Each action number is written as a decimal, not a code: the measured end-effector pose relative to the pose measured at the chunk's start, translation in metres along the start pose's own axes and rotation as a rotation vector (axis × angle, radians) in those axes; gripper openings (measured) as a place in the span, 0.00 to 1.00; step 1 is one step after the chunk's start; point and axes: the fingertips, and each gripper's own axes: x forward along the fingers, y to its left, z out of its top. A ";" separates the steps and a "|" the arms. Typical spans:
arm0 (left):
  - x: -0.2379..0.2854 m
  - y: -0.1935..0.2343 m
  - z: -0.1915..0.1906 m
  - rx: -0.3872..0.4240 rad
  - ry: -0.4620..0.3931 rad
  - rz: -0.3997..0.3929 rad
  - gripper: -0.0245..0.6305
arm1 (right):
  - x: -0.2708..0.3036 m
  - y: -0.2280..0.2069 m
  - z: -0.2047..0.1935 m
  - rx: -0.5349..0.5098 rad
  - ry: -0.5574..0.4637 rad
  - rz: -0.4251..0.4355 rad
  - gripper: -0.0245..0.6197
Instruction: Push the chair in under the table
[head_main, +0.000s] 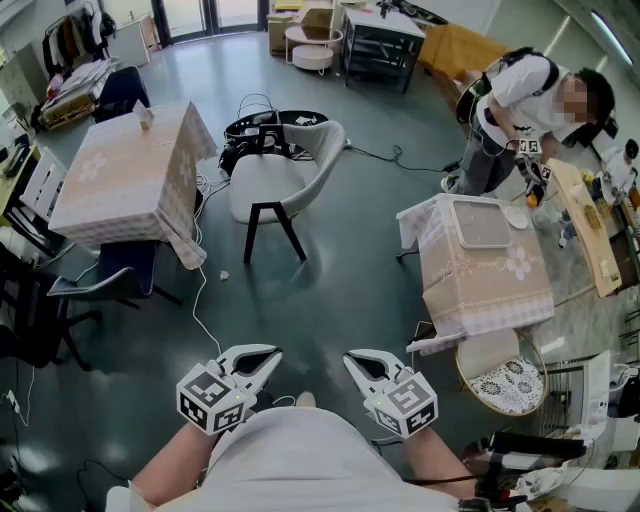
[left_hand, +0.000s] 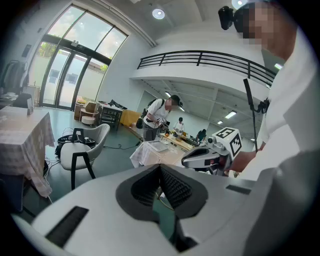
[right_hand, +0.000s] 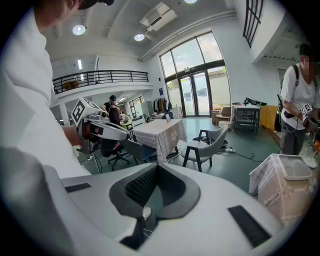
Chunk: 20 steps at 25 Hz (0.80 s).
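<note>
White left tongs (head_main: 262, 360) and right tongs (head_main: 358, 364) sit pinched shut, empty, close to the person holding them. Farther off, the chair (head_main: 285, 180) stands on open floor right of the clothed desk (head_main: 110, 180), untouched; the whole push remains.

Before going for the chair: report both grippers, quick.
Left gripper: closed, holding nothing.
Right gripper: closed, holding nothing.
</note>
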 end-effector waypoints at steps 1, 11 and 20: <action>0.003 0.000 0.002 0.002 -0.002 0.002 0.06 | -0.002 -0.005 -0.001 0.002 0.001 -0.002 0.06; 0.045 0.021 0.026 0.032 0.018 -0.033 0.06 | 0.016 -0.057 0.003 0.045 0.000 -0.040 0.06; 0.091 0.107 0.096 0.036 0.002 -0.119 0.06 | 0.076 -0.133 0.061 0.106 0.034 -0.116 0.06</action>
